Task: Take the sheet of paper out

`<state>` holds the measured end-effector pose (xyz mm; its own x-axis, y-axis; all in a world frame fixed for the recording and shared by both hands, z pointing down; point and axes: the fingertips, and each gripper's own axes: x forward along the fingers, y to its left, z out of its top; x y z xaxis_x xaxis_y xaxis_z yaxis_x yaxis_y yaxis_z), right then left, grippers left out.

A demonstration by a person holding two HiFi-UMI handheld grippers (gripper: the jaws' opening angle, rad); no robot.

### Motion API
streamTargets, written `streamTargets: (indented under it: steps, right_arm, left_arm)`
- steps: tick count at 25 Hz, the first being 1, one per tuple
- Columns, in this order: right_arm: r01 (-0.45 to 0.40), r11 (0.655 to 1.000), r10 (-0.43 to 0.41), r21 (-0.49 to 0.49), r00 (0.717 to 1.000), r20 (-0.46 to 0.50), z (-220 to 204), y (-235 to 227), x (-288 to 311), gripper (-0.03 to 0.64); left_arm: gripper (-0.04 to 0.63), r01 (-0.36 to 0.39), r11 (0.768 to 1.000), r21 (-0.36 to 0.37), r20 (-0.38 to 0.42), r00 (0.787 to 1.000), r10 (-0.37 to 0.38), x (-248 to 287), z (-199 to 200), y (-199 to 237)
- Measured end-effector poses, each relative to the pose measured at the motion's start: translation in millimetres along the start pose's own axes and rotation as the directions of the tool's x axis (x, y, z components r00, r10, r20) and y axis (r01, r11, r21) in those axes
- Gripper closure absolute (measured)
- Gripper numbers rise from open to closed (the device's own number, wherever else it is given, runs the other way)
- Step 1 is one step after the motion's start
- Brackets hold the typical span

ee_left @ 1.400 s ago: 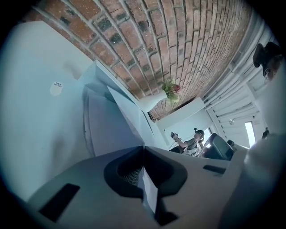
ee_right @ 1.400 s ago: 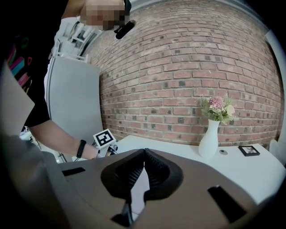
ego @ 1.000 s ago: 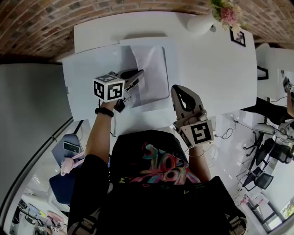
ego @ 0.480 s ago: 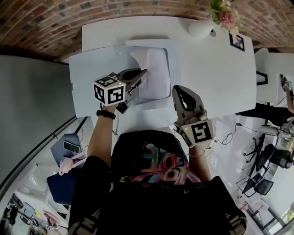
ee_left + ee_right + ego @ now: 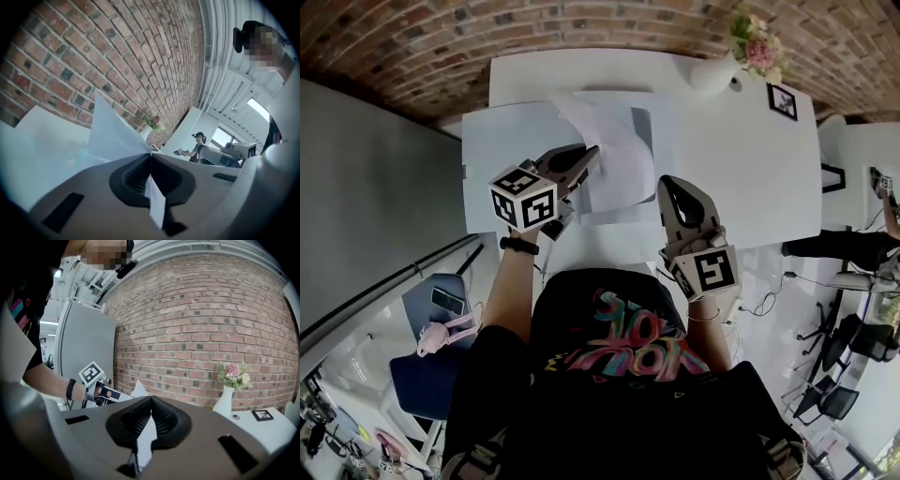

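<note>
The white sheet of paper [image 5: 614,155] curls up off a clear sleeve [image 5: 643,124] lying on the white table [image 5: 750,169]. My left gripper [image 5: 592,151] is shut on the sheet's near edge and holds it lifted. In the left gripper view the paper [image 5: 112,131] rises as a pointed sail from the closed tips of that gripper [image 5: 151,154]. My right gripper [image 5: 667,182] hovers by the sleeve's near right corner. Its jaws [image 5: 151,398] are closed, and I see nothing held between them. The left gripper and the raised paper [image 5: 139,389] show at the left of the right gripper view.
A white vase of pink flowers [image 5: 718,67] and a small black picture frame [image 5: 783,100] stand at the table's far right. A brick wall [image 5: 441,47] runs behind the table. A large pale sheet [image 5: 502,155] lies under the sleeve's left side. A second person [image 5: 199,145] stands far off.
My left gripper has risen with the paper, and the sheet now bows higher off the sleeve. The right gripper has lifted slightly and stayed closed.
</note>
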<state>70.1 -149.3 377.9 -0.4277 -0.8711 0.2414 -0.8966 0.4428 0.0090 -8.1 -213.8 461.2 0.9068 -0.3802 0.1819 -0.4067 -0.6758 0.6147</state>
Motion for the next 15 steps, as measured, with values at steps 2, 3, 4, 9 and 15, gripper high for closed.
streamTargets:
  steps: [2, 3, 4, 9, 15]
  right_arm:
    - [-0.013, 1.000, 0.014, -0.010, 1.000, 0.010, 6, 4, 1, 0.598]
    - [-0.022, 1.000, 0.023, -0.014, 1.000, 0.016, 9, 6, 2, 0.598]
    - [-0.032, 0.999, 0.032, -0.018, 0.999, 0.021, 12, 9, 3, 0.598]
    - [-0.087, 0.995, 0.089, -0.051, 0.995, 0.045, 27, 23, 8, 0.598]
    - [-0.139, 0.987, 0.146, -0.084, 0.986, 0.079, 45, 34, 20, 0.598]
  left_arm:
    - [0.572, -0.015, 1.000, 0.013, 0.033, 0.999, 0.014, -12, 8, -5]
    - [0.572, -0.023, 1.000, 0.021, 0.050, 0.999, 0.022, -19, 13, -7]
    - [0.572, -0.032, 0.999, 0.029, 0.068, 0.997, 0.030, -25, 18, -9]
    - [0.572, -0.090, 0.993, 0.070, 0.176, 0.981, 0.077, -65, 46, -25]
    - [0.572, -0.186, 0.973, 0.139, 0.308, 0.942, 0.136, -113, 82, -48]
